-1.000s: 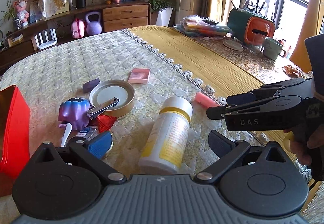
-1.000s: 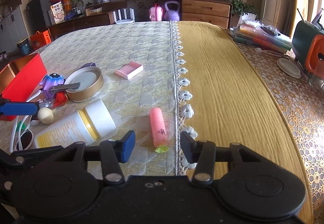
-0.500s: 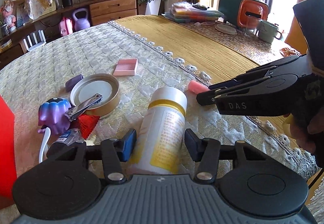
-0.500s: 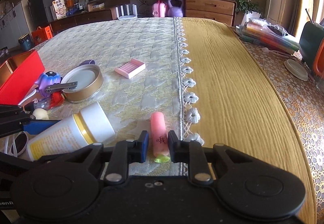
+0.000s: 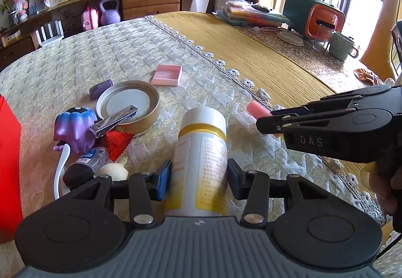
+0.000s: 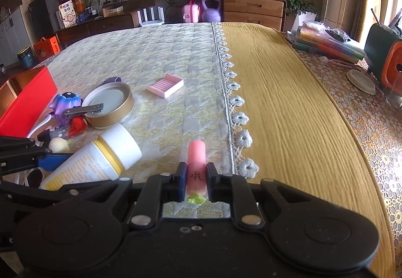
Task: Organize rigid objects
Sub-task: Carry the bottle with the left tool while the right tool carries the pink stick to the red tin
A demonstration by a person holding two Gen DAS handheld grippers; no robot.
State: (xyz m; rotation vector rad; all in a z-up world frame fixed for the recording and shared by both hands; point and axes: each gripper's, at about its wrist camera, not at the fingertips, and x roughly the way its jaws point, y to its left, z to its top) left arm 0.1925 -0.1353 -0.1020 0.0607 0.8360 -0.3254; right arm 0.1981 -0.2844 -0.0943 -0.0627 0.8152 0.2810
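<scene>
The white bottle [image 5: 201, 159] with the yellow band is lying on its side on the quilted worktop [image 5: 100, 56], cap pointing toward twelve o'clock in the left wrist view. It is bracketed by the left gripper [image 5: 198, 177], whose fingers [image 5: 163, 177] are set against its flanks, apparently pinching it low on the body. In the right wrist view the pink tube [image 6: 197, 167] lies lengthwise beside the lace trim [image 6: 236, 102], and the right gripper [image 6: 196, 181] is closed on it, its fingers [image 6: 179, 182] pressing both sides near the green end.

The step in hand is judged to be a double pick-up ahead of sorting, possibly into the red box [image 6: 22, 94] seen at ten o'clock. For it to be done well, both holds should be confirmed before any lift. The bottle is smooth and round, so a hold near its base may let the capped end sag; it is better raised level and slowly. The tube is narrow and could pivot, so it should be lifted straight up. The clutter at ten o'clock of the bottle, namely the gold-rimmed lid [image 5: 130, 107], nail clipper [image 5: 114, 122] and purple toy [image 5: 75, 127], should be cleared by height before anything is carried across, and the two grippers, now near each other, should be kept from colliding
</scene>
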